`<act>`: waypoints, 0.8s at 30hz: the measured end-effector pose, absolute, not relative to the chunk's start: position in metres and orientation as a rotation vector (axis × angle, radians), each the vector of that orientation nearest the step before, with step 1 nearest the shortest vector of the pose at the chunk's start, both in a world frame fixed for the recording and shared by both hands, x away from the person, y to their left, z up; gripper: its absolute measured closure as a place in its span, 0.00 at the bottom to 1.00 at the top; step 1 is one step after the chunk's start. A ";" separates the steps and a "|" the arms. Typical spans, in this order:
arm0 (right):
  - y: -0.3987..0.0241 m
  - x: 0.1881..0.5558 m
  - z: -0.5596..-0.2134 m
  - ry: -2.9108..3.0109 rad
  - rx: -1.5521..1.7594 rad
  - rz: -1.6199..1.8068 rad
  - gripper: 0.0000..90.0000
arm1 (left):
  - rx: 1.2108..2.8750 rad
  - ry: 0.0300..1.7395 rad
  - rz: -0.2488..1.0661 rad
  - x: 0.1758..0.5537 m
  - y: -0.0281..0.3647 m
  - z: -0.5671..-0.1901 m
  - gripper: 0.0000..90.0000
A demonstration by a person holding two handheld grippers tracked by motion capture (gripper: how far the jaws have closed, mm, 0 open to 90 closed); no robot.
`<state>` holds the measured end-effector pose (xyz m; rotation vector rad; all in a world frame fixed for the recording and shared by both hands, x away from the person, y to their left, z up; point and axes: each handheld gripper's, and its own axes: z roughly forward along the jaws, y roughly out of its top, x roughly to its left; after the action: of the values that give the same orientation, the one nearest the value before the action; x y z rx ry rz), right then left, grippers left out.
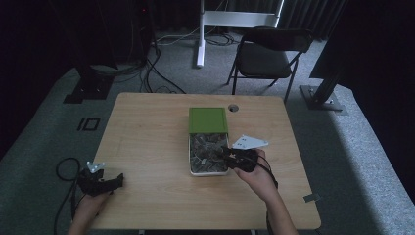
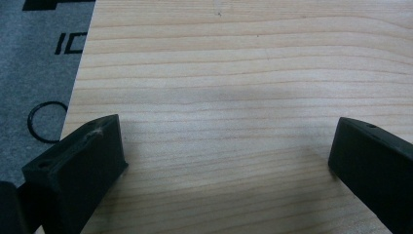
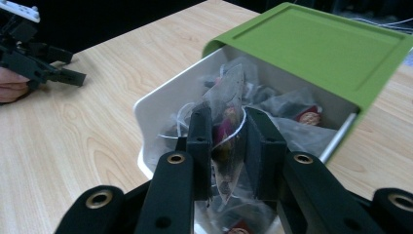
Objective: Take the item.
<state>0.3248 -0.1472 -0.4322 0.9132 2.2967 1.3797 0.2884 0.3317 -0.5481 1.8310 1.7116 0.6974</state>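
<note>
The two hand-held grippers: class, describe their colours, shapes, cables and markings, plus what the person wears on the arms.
Both are black. The left gripper has thick, blocky jaws with small holes, a small grey three-cornered plate on top and a black cable looping over the floor. The right gripper has flat pads on linked arms with brass-ringed holes and a larger pale plate. No markings can be made out. The forearms are bare, with no sleeves.

Worktop (image 1: 147, 147): pale wood, fine straight grain, smooth, matt.
Box (image 3: 160, 105): white plastic walls, smooth, faint sheen.
Lid (image 3: 316, 48): green plastic, matt, even.
Sachets (image 3: 292, 114) inside box: thin translucent film or mesh, crinkled, slightly glossy.
Held sachet (image 3: 229, 92): same translucent material, creased.
Right gripper (image 3: 229, 146): black matt plastic, brass-coloured metal rings at pivots.
Left gripper (image 2: 226, 161) fingers (image 2: 83, 161): black plastic, matt, faintly rough.
Floor (image 1: 352, 132): grey carpet, rough.
</note>
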 end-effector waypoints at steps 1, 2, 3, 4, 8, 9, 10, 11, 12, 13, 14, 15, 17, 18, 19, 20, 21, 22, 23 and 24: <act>-0.149 0.326 -0.431 2.288 0.920 1.383 0.83 | 1.831 1.712 0.697 0.288 0.332 -0.548 0.00; -0.151 0.327 -0.430 2.280 0.924 1.383 0.83 | 1.830 1.712 0.697 0.288 0.332 -0.548 0.00; -0.152 0.328 -0.429 2.280 0.924 1.379 0.83 | 1.830 1.712 0.698 0.288 0.332 -0.548 0.00; -0.154 0.328 -0.428 2.268 0.931 1.382 0.83 | 1.830 1.712 0.698 0.288 0.332 -0.548 0.00; -0.162 0.332 -0.424 2.242 0.952 1.386 0.83 | 1.829 1.712 0.698 0.288 0.332 -0.548 0.00; -0.164 0.333 -0.423 2.239 0.953 1.381 0.83 | 1.828 1.712 0.698 0.288 0.332 -0.548 0.00; -0.166 0.334 -0.422 2.226 0.963 1.386 0.83 | 1.828 1.712 0.698 0.288 0.332 -0.548 0.00; -0.168 0.335 -0.421 2.223 0.967 1.386 0.83 | 1.828 1.712 0.698 0.288 0.332 -0.548 0.00; -0.170 0.336 -0.420 2.215 0.973 1.386 0.83 | 1.828 1.712 0.698 0.288 0.332 -0.548 0.00; -0.173 0.337 -0.419 2.203 0.981 1.386 0.83 | 1.827 1.712 0.698 0.288 0.332 -0.548 0.00; -0.175 0.338 -0.419 2.199 0.986 1.388 0.83 | 1.828 1.712 0.698 0.288 0.332 -0.548 0.00; -0.177 0.339 -0.418 2.190 0.993 1.392 0.83 | 1.831 1.712 0.698 0.288 0.332 -0.548 0.00; -0.183 0.341 -0.417 2.178 1.007 1.390 0.83 | 1.831 1.712 0.698 0.288 0.332 -0.548 0.00; -0.185 0.343 -0.416 2.166 1.017 1.390 0.83 | 1.831 1.712 0.698 0.288 0.332 -0.548 0.00; -0.188 0.343 -0.416 2.158 1.025 1.388 0.83 | 1.831 1.712 0.698 0.288 0.332 -0.548 0.00; -0.191 0.344 -0.416 2.155 1.026 1.387 0.83 | 1.831 1.711 0.698 0.288 0.332 -0.548 0.00; -0.193 0.345 -0.415 2.143 1.038 1.387 0.83 | 1.831 1.711 0.698 0.288 0.332 -0.548 0.00; -0.196 0.346 -0.415 2.138 1.042 1.382 0.83 | 1.831 1.711 0.698 0.288 0.332 -0.548 0.00; -0.199 0.347 -0.415 2.133 1.046 1.378 0.83 | 1.831 1.711 0.698 0.288 0.332 -0.548 0.00; -0.202 0.348 -0.415 2.122 1.057 1.376 0.83 | 1.831 1.711 0.698 0.288 0.332 -0.548 0.00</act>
<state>0.3477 -0.2019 -0.4146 1.0570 2.1215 1.3762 0.2884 0.3317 -0.5481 1.8314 1.7113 0.6976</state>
